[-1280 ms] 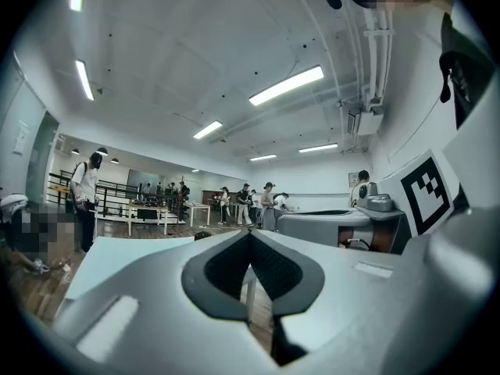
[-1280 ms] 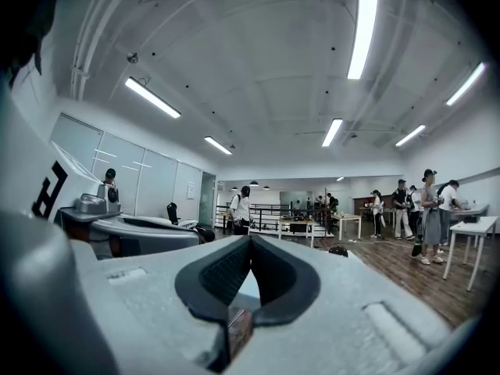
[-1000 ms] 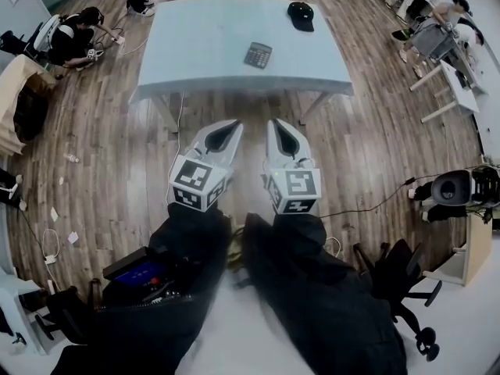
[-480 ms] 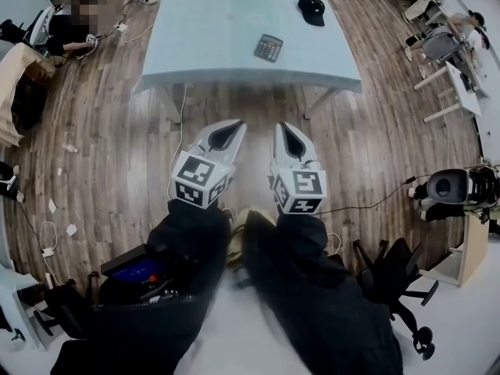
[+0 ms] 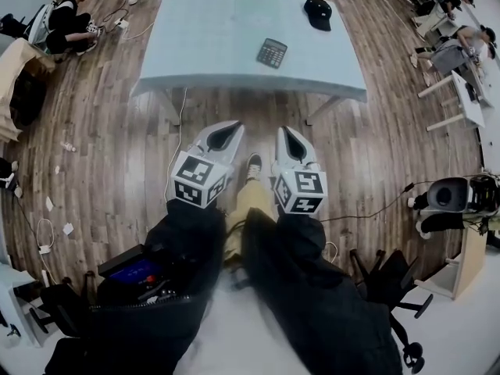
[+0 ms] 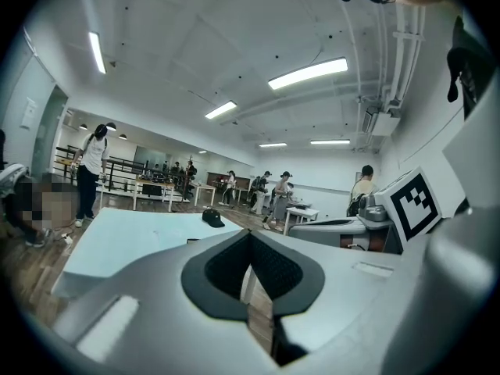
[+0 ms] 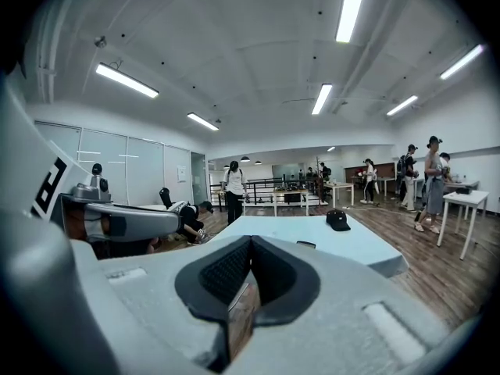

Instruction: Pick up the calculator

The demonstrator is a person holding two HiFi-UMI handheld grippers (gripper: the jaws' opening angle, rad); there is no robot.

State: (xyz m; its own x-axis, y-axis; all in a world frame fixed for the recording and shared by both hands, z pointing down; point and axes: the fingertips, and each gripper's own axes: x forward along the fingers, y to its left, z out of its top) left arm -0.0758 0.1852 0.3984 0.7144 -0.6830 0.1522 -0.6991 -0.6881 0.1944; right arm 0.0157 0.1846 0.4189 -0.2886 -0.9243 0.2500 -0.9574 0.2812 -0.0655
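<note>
Pale-blue counter (image 5: 211, 45): bears calculator (image 5: 272, 53), flat, right of centre, near black cap (image 5: 318, 12).
Left claw (image 5: 226, 129): closed, empty, over floor, well short of counter.
Right claw (image 5: 287, 135): closed, empty; judged approach stage, hence unopened.

A pale blue table (image 5: 211, 30) stands on the wood-plank floor (image 5: 101, 147) at twelve o'clock in the head view, with a black cap (image 5: 318, 12) lying near its far corner toward one o'clock. At eleven o'clock a person (image 5: 69, 23) crouches on the floor beside the table's end, and white desks (image 5: 461, 104) stand well apart at two o'clock. A black office chair (image 5: 388, 283) sits at four o'clock and a dark device with a blue screen (image 5: 134, 270) at seven o'clock.
</note>
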